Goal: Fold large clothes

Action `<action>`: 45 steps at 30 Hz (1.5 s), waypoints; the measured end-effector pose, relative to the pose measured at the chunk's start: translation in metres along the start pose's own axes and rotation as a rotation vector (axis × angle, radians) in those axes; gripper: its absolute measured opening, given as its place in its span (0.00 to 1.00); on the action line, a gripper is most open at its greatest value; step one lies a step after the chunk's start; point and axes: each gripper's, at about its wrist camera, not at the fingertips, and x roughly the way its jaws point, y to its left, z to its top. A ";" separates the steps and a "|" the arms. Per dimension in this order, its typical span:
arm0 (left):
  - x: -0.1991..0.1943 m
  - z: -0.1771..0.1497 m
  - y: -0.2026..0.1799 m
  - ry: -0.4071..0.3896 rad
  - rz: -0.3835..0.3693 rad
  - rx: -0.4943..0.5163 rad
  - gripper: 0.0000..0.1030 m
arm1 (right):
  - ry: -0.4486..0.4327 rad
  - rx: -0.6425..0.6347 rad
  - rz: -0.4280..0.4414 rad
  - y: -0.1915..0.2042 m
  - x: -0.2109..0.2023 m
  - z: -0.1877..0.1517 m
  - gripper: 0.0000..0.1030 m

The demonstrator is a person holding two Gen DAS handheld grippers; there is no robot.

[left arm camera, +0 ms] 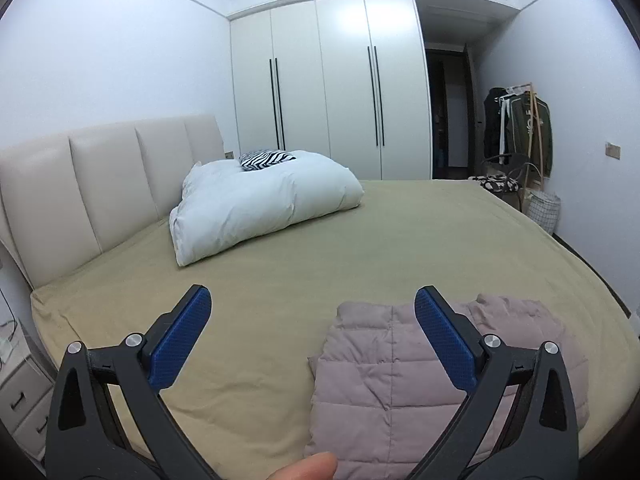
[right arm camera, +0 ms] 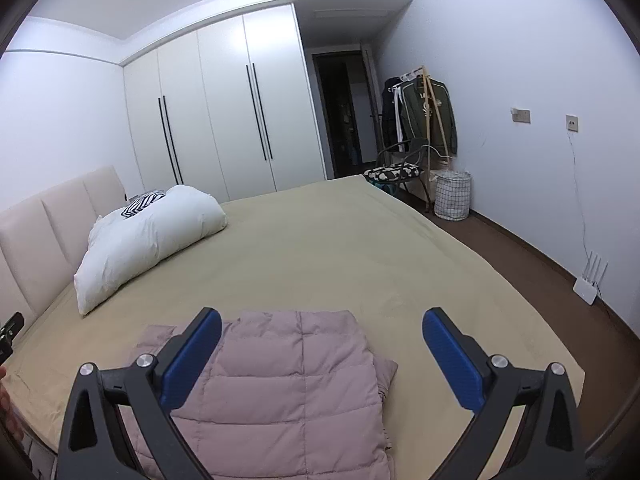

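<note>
A mauve quilted down jacket (left arm camera: 384,384) lies folded into a compact rectangle on the olive bed sheet (left arm camera: 320,248), near the front edge. It also shows in the right wrist view (right arm camera: 280,392). My left gripper (left arm camera: 312,304) is open and empty, held above the bed with its right finger over the jacket's top edge. My right gripper (right arm camera: 322,326) is open and empty, held above the jacket with its left finger over it. Neither gripper touches the jacket.
A white duvet bundle (left arm camera: 260,204) with a zebra-print pillow (left arm camera: 266,159) lies by the padded headboard (left arm camera: 100,184). White wardrobe (left arm camera: 324,88) stands behind. A chair (right arm camera: 396,172), clothes rack (right arm camera: 424,112) and laundry basket (right arm camera: 452,196) stand at the far right. A router (right arm camera: 586,284) is on the floor.
</note>
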 end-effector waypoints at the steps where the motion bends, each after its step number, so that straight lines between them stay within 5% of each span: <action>1: -0.005 0.005 -0.002 -0.004 -0.007 -0.002 1.00 | 0.007 -0.016 0.009 0.005 -0.005 0.007 1.00; 7: -0.024 0.019 -0.010 0.086 -0.061 -0.044 1.00 | 0.044 0.014 0.043 0.025 -0.032 0.034 1.00; 12: -0.024 0.007 -0.017 0.183 -0.096 -0.034 1.00 | 0.092 0.039 0.053 0.046 -0.041 0.021 1.00; 21: 0.020 -0.068 -0.022 0.388 -0.109 -0.006 1.00 | 0.349 0.020 -0.029 0.072 -0.005 -0.044 1.00; 28: 0.045 -0.103 -0.026 0.515 -0.151 -0.014 1.00 | 0.388 -0.063 -0.045 0.085 0.000 -0.062 1.00; 45: 0.049 -0.112 -0.036 0.543 -0.149 0.022 1.00 | 0.482 -0.110 -0.044 0.101 0.016 -0.080 1.00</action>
